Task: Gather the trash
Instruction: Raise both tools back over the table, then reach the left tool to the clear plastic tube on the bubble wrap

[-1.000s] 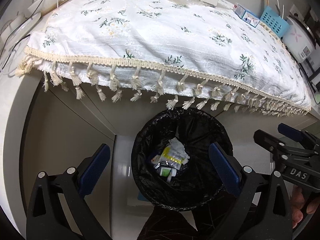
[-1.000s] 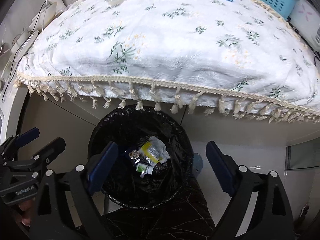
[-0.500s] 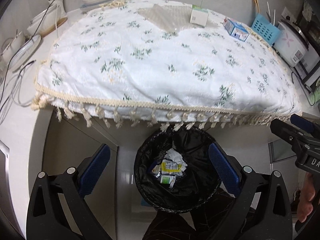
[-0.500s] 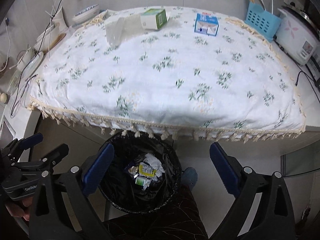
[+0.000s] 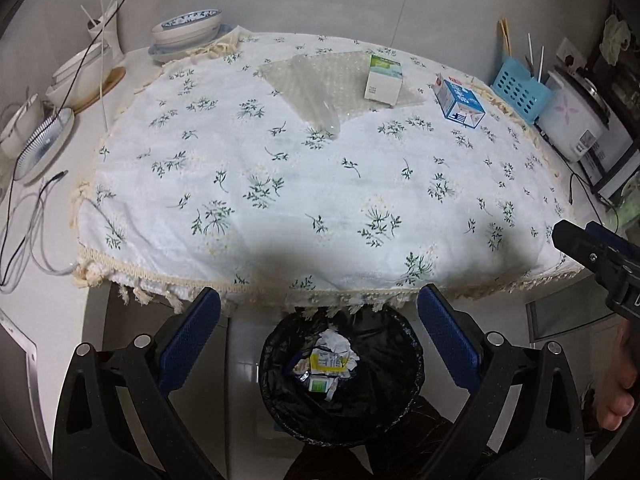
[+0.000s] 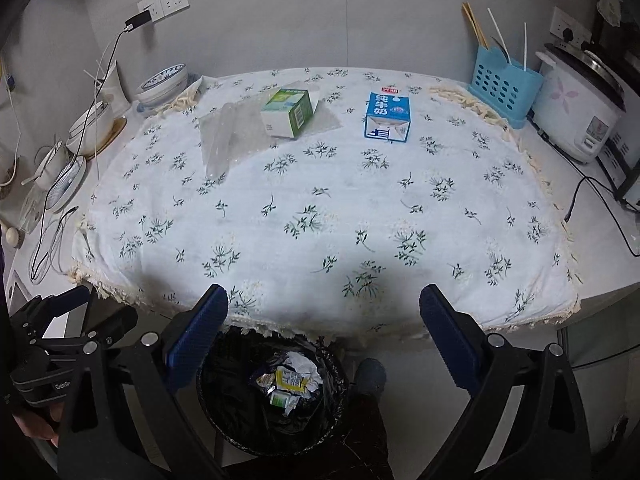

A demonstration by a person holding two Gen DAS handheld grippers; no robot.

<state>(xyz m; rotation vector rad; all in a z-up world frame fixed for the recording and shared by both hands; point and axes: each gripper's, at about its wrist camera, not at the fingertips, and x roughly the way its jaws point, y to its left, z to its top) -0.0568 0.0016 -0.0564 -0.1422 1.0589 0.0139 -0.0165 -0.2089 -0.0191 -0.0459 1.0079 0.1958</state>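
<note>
Blue-padded left claw [image 5: 318, 334] and right claw [image 6: 323, 330] both gape, released, at the bottom of each frame over the bin [image 5: 384, 408] holding wrappers [image 5: 326, 362]. Farther up the counter [image 6: 600, 268], a green carton [image 6: 287, 113] and blue carton [image 6: 388, 117] stand upper centre.

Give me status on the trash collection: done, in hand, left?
Done: crumpled wrappers and small cartons already lie in the black-lined bin. In hand: nothing; left gripper and right gripper have jaws open and empty. Left: green carton, blue milk carton and clear plastic sheet on the tablecloth.
</note>
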